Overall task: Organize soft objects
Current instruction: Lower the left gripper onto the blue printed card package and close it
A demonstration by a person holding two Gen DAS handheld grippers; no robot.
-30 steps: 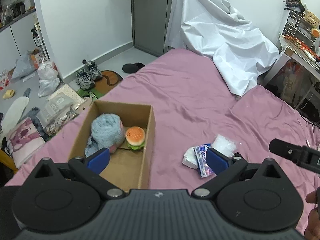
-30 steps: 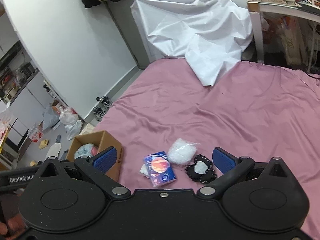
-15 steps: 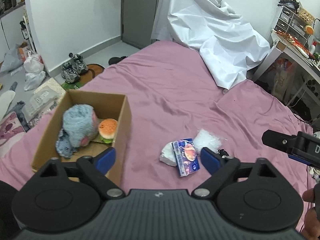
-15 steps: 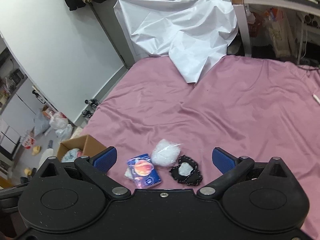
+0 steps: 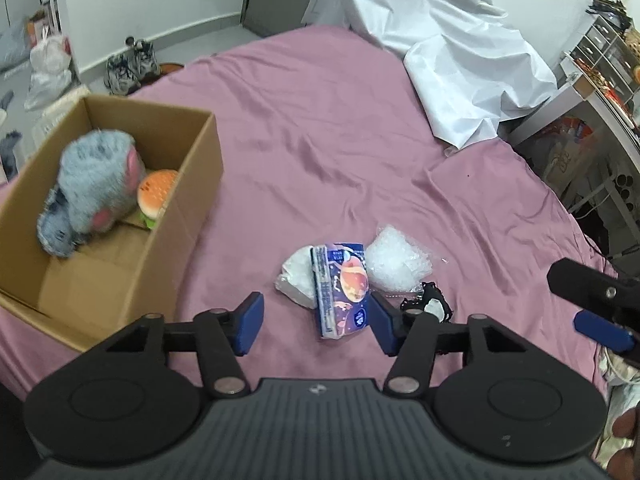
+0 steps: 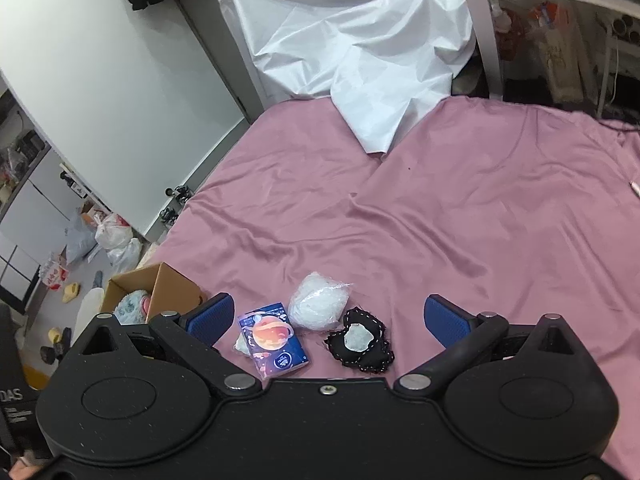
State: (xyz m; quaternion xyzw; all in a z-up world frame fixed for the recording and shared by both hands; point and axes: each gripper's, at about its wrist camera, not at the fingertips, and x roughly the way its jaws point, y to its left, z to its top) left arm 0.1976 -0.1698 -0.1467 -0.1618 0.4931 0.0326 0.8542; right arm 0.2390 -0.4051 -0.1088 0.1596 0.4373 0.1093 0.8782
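Observation:
A cardboard box (image 5: 200,168) stands on the pink bed at the left; a grey-blue plush (image 5: 96,184) and a burger toy (image 5: 157,194) lie inside. Right of it lies a cluster: a blue tissue pack (image 5: 342,290), a white wad (image 5: 294,278) under it, a clear plastic bundle (image 5: 394,258) and a black lace pouch (image 5: 430,306). My left gripper (image 5: 316,324) is open and empty just before the tissue pack. My right gripper (image 6: 328,318) is open and empty above the same cluster: tissue pack (image 6: 276,340), bundle (image 6: 318,306), pouch (image 6: 360,340).
A white sheet (image 5: 448,44) is heaped at the bed's far end. A desk with shelves (image 5: 600,80) stands at the right. Shoes (image 5: 128,66) and bags (image 5: 48,64) lie on the floor left of the bed. The right gripper's finger (image 5: 592,304) shows at the left view's right edge.
My left gripper has swung right from over the box to the tissue pack cluster. My right gripper has drawn a little nearer to the cluster. Both stay open.

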